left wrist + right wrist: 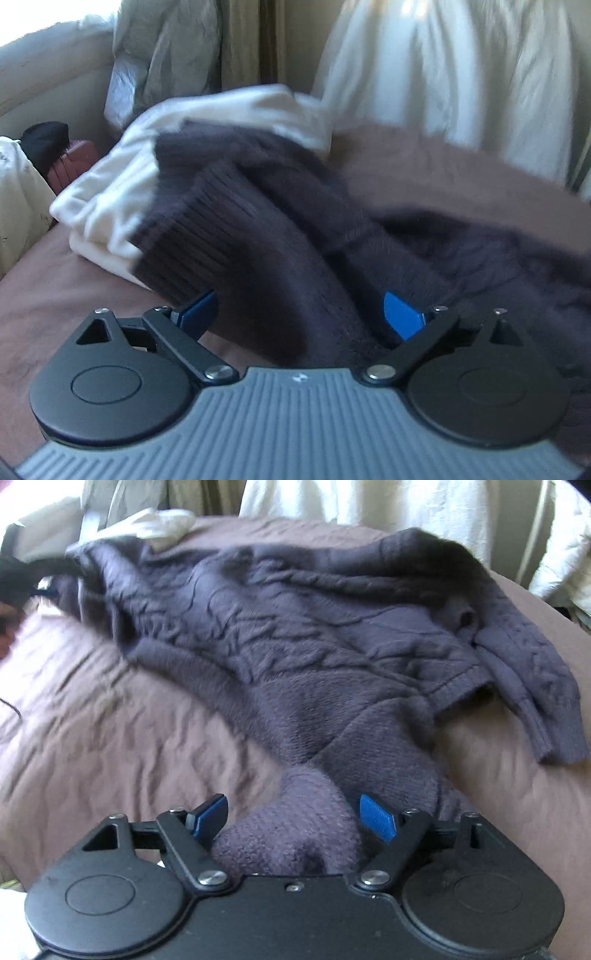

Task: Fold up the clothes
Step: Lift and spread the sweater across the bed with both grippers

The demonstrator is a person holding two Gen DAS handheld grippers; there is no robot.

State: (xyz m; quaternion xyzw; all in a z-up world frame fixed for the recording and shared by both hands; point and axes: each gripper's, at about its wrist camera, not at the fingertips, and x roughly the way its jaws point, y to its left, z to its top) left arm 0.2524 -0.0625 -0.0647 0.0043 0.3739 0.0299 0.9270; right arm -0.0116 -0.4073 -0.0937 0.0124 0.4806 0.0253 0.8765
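A dark knit sweater (314, 627) is spread across the brown bedspread (110, 720); bunched folds are lodged between the parted fingers of the right gripper (294, 814) and left gripper (301, 312) (grip uncertain). A white garment (110, 192) lies behind.

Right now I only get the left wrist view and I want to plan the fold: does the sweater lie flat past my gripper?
Observer: No. In the right wrist view the purple sweater lies rumpled across the brown bedspread.
Operator: Where is a sleeve?
Observer: One sleeve lies on the far right, cuff toward the camera.
Operator: And the right hand-held gripper?
Observer: The right hand-held gripper has knit bunched between its blue fingers, which stand apart.
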